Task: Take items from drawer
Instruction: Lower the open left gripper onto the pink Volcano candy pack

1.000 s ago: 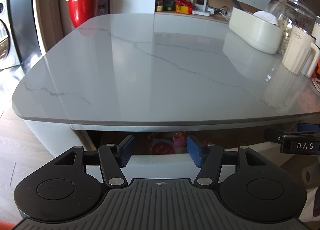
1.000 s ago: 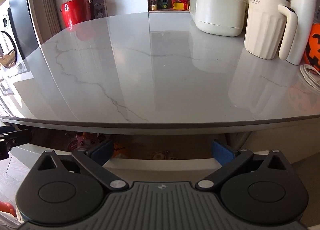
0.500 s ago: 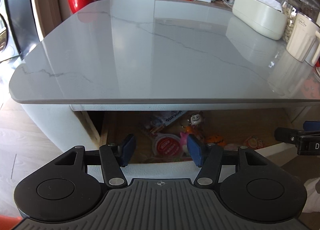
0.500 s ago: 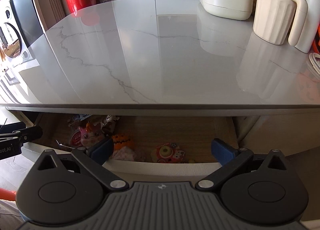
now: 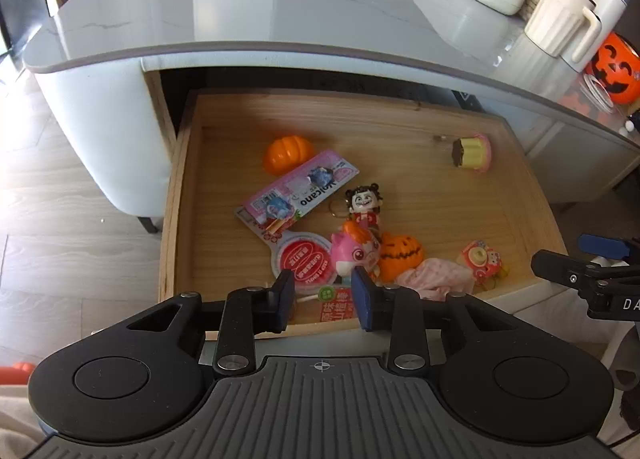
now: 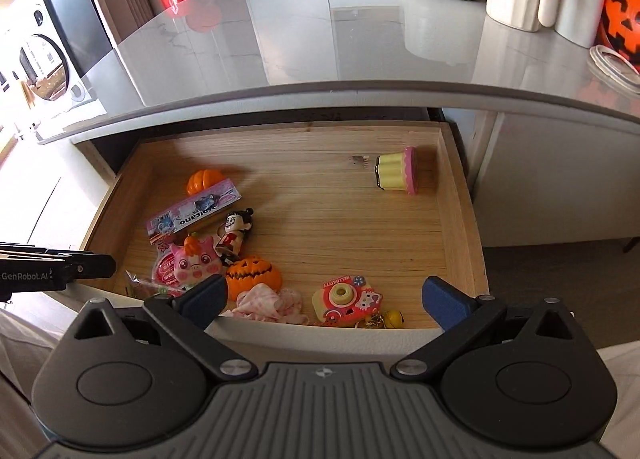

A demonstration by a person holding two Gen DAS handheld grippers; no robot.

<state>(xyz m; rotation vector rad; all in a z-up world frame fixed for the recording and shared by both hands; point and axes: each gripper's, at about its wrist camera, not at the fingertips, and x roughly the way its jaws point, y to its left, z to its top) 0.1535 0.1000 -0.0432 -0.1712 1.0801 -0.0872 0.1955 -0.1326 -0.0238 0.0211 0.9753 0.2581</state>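
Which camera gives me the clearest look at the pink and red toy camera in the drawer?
The right wrist view: the pink and red toy camera lies whole between the open fingers, lens up. In the left wrist view it is smaller, near the drawer's right front corner.

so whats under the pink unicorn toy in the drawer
The pink unicorn toy lies on a round red-labelled packet, with the keychain figure and jack-o'-lantern toy against it. Anything directly beneath it is covered.

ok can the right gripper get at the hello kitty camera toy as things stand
Probably yes: the right gripper is open directly above the camera toy, which lies uncovered near the drawer's front edge.
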